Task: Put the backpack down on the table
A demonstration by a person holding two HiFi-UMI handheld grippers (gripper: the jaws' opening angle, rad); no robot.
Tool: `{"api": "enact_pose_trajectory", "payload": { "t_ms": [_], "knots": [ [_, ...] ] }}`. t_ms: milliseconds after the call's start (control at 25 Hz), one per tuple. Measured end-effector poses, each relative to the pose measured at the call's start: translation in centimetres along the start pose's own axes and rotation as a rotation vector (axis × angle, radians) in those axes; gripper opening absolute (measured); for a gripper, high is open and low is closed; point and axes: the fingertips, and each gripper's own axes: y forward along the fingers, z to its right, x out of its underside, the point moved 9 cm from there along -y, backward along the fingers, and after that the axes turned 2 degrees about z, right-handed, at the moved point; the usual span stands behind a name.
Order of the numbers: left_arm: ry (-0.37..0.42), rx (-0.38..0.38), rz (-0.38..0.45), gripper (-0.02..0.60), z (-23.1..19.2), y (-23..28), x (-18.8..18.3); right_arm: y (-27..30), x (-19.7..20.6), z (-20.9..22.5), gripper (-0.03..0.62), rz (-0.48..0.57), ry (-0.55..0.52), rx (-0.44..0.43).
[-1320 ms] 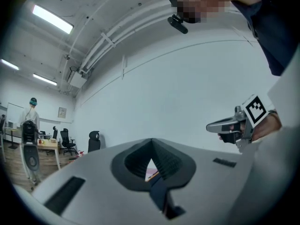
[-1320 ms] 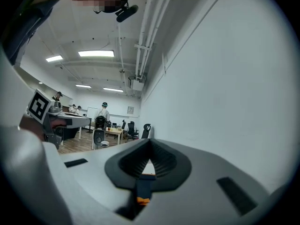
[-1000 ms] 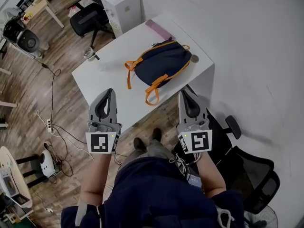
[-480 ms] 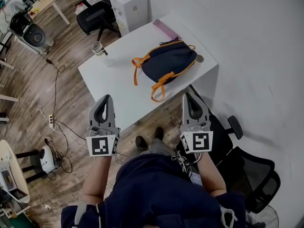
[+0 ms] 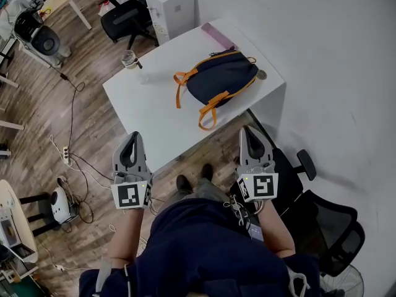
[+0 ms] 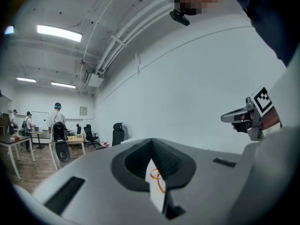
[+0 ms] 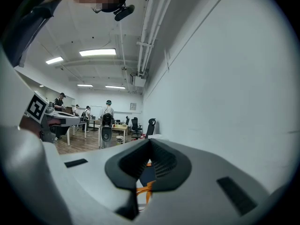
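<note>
Now our left gripper (image 5: 132,136) and right gripper (image 5: 248,130), both closed and empty, have pulled back; the backpack (image 5: 221,79) lies on the table (image 5: 148,113), so we look done.

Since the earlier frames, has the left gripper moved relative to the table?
Yes. The left gripper has drawn back toward the person: earlier its tip overlapped the near edge of the table, now it just reaches that edge.

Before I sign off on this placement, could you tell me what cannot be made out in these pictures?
Head view: the small round thing beside the backpack is too small to identify.
Head view: the backpack hides the pink strip's near end.
Gripper views: the left fingers and right fingers hide nearly all of the backpack.
</note>
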Motion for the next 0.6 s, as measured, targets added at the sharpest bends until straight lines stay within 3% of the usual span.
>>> {"api": "enact_pose_trajectory", "payload": {
  "t_ms": [600],
  "knots": [
    [-0.015, -0.013, -0.036, 0.003, -0.1, -2.2, 1.4, -0.3, 0.3, -1.1, -0.002, -0.050, -0.029, 0.026]
  ]
}}
